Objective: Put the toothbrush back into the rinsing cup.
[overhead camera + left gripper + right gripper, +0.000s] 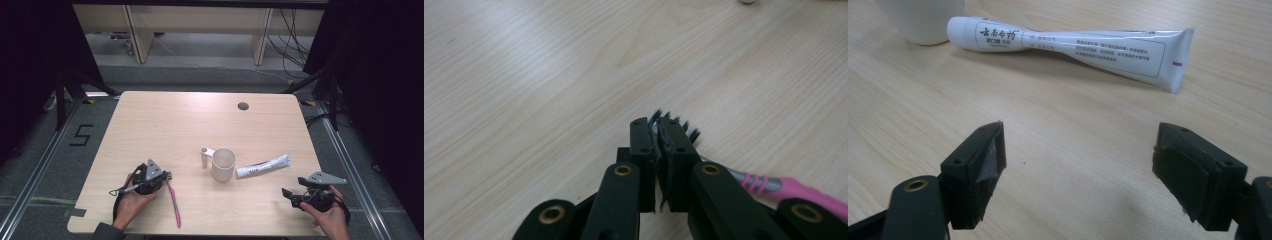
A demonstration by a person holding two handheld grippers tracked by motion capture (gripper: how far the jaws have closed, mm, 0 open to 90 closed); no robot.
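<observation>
The pink toothbrush [174, 200] lies on the wooden table [165, 120], down near the person's edge and left of the white cup [223, 164], well apart from it. Its bristled head [672, 126] points toward the far side and is pinched between the pressed-together jaws of the left gripper [167, 177]; in the left gripper view the bristles stick out just past the jaw tips while the pink handle [796, 190] trails off to the right.

The cup stands upright with its handle [205, 155] on its left side. Nothing lies between the cup and the toothbrush, just bare tabletop. A white toothpaste tube [263, 165] lies flat just right of the cup, its cap end nearly touching the cup.

The right gripper [290, 195] rests right of the cup and nearer the person, past the tube, jaws spread wide with nothing between them.
</observation>
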